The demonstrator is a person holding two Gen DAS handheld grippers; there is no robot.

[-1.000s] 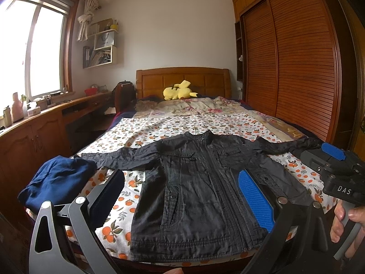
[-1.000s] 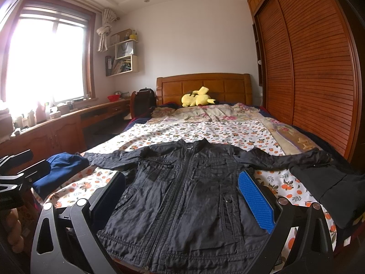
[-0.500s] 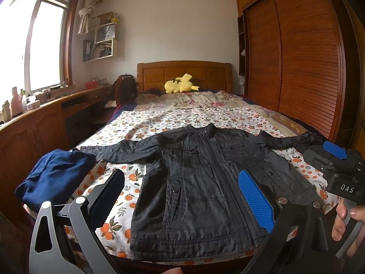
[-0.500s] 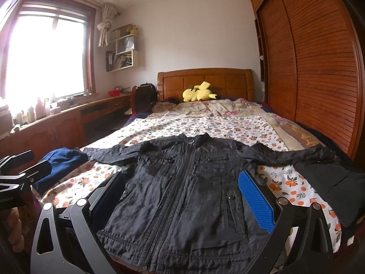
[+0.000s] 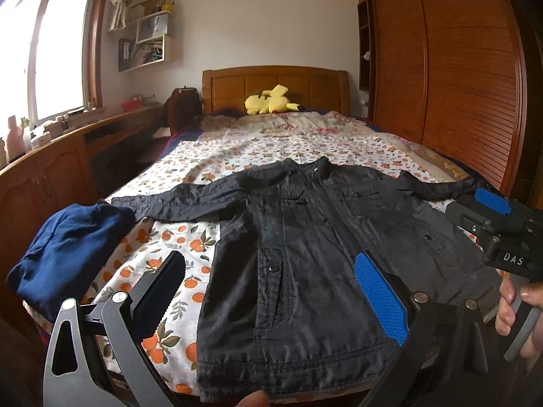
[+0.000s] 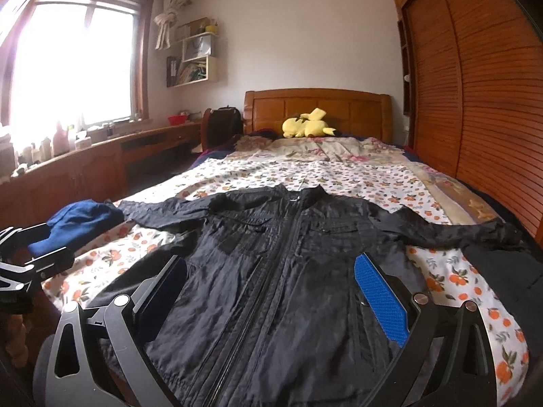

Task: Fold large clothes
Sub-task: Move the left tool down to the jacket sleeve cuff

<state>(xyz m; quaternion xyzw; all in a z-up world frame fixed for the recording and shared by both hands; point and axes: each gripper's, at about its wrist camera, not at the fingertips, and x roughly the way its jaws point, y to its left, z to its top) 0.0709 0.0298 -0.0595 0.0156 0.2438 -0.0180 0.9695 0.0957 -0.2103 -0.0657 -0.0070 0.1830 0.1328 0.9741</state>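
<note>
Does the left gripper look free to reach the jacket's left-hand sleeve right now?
Probably yes: the left gripper is open and empty, nothing covers the sleeve, though the blue garment lies at its cuff.

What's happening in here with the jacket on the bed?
A person holds a two-finger tool in each hand over a black jacket spread flat, sleeves out, on the bed. The left gripper and right gripper are both open and hold nothing. Folding has not begun. A folded blue garment lies beside it.
</note>
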